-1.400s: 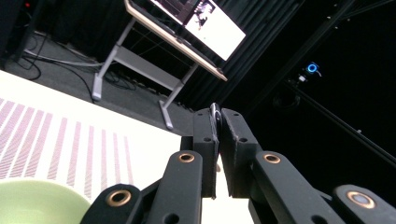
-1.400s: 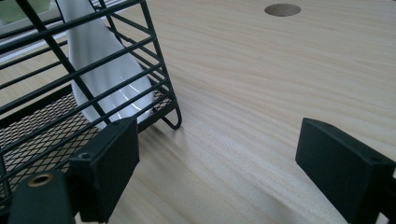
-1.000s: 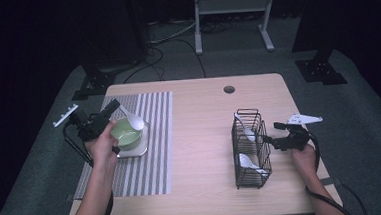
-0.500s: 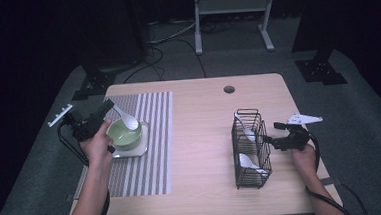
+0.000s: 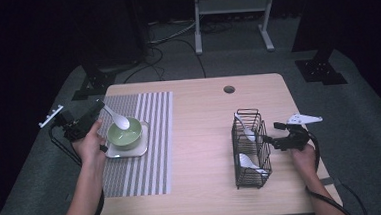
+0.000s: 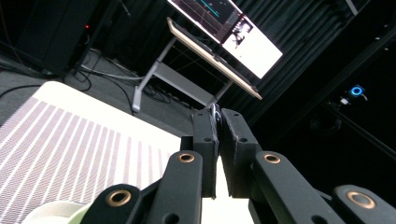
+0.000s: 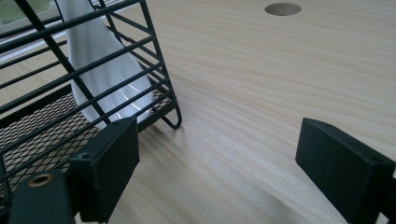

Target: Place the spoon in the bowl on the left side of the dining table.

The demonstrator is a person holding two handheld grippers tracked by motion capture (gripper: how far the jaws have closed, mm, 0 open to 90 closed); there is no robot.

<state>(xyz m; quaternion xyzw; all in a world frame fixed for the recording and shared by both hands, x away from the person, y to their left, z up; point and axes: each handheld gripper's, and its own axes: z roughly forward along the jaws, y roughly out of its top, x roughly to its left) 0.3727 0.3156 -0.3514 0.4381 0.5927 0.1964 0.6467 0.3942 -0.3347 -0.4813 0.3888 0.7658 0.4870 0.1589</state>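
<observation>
Left gripper [image 5: 100, 109] clamps white ceramic spoon [image 5: 117, 118] handle, bowl-end over green bowl [image 5: 124, 133] for drop-in; right gripper [image 5: 269, 139] jaws apart, bracing black wire basket [image 5: 250, 149].

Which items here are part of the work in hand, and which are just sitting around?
In the job:
- white spoon, gripped by the left gripper
- green bowl on its small tray
- wire basket
- right gripper, jaws open

Just lying about:
- striped placemat
- table hole
</observation>
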